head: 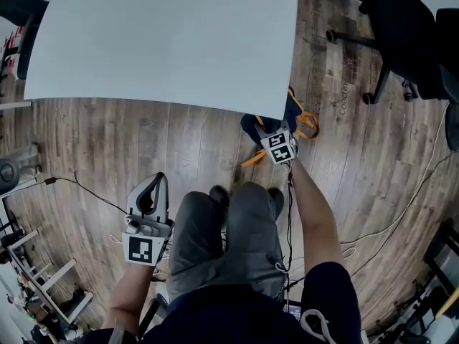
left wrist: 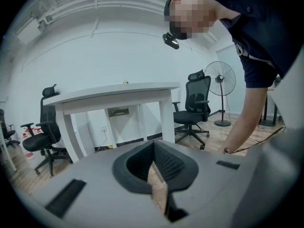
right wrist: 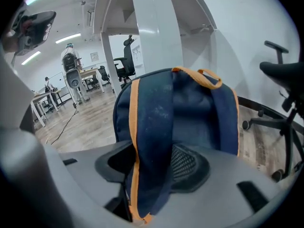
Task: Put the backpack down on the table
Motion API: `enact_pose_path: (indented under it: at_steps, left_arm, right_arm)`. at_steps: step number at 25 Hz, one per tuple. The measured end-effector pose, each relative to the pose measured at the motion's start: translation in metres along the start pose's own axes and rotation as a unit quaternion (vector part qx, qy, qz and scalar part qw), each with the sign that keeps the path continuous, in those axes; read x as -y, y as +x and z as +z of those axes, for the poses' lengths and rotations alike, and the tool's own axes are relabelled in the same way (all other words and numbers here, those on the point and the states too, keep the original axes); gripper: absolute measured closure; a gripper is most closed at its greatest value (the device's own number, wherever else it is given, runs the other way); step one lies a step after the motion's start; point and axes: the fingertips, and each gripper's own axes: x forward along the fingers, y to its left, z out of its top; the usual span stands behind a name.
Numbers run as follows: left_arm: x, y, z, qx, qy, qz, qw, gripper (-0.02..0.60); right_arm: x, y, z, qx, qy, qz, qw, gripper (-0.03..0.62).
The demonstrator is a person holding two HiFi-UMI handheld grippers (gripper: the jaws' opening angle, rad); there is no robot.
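Backpack [head: 252, 125] first, from the head view: it sits on the wooden floor [head: 179, 142], half tucked under the near right corner of the white counter [head: 165, 41]. Your right gripper [head: 272, 130] reaches down to it, and your left gripper [head: 158, 180] hangs well back by your left knee. So the right hand is the one on the job.

From the left gripper view, those jaws meet at the tips with nothing between them. The countertop stands level ahead, and its top is well above the backpack.

From the right gripper view, the jaws are clamped on the navy, orange-edged shoulder strap [right wrist: 152, 127], which runs up between the pads. The bag stands upright just beyond, against a counter leg [right wrist: 156, 27]. You'll likely have to lift straight up to clear the edge, then carry it over the top.
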Motion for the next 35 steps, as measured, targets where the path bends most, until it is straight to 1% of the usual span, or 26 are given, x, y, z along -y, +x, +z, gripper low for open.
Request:
enact_pose_path:
  at_steps: [1,3,5,6,8,12,17,20,23,26,32,35]
  left_arm:
    - [-0.001,0.000,-0.001,0.000,-0.001,0.002,1.0000,0.578]
    - [-0.003,0.000,-0.002,-0.001,0.000,0.004,1.0000,0.578]
    - [-0.003,0.001,-0.002,0.000,0.000,0.006,1.0000,0.578]
    - [-0.003,0.002,-0.003,0.000,0.000,0.006,1.0000,0.578]
    - [-0.001,0.001,-0.004,-0.001,-0.002,0.007,1.0000,0.578]
    - [0.001,0.001,-0.005,-0.002,0.001,0.005,1.0000,0.578]
    - [0.002,-0.001,-0.005,-0.003,-0.006,0.008,0.9999,0.578]
    - [0.006,-0.003,0.000,-0.002,-0.007,0.005,1.0000,0.578]
    - [0.011,-0.007,0.009,-0.004,-0.011,0.000,0.9999,0.578]
    - [0.016,-0.011,0.022,-0.005,-0.015,-0.004,0.9999,0.578]
    - [0.021,-0.022,0.050,-0.011,-0.019,-0.007,0.9997,0.578]
    - [0.023,-0.028,0.064,-0.013,-0.021,-0.010,0.9996,0.578]
  right_arm:
    - [0.000,0.002,0.000,-0.001,-0.002,-0.001,1.000,0.386]
    - [0.001,0.003,0.001,-0.003,-0.005,-0.007,1.000,0.430]
    - [0.004,0.003,0.003,-0.002,-0.011,-0.014,1.000,0.518]
    - [0.004,0.003,0.004,-0.003,-0.014,-0.016,1.000,0.551]
    - [0.004,0.001,0.005,-0.003,-0.013,-0.018,1.000,0.583]
    - [0.001,-0.002,0.008,0.007,-0.004,-0.007,1.000,0.594]
    - [-0.002,-0.019,0.022,0.040,0.031,0.004,0.999,0.599]
    - [-0.006,-0.037,0.040,0.061,0.038,0.012,0.997,0.599]
    - [-0.016,-0.061,0.061,0.078,0.050,0.030,0.995,0.599]
    - [-0.026,-0.084,0.075,0.081,0.059,0.043,0.994,0.599]
    - [-0.021,-0.136,0.078,0.066,0.088,0.019,0.994,0.600]
    - [-0.014,-0.167,0.069,0.050,0.118,0.005,0.992,0.600]
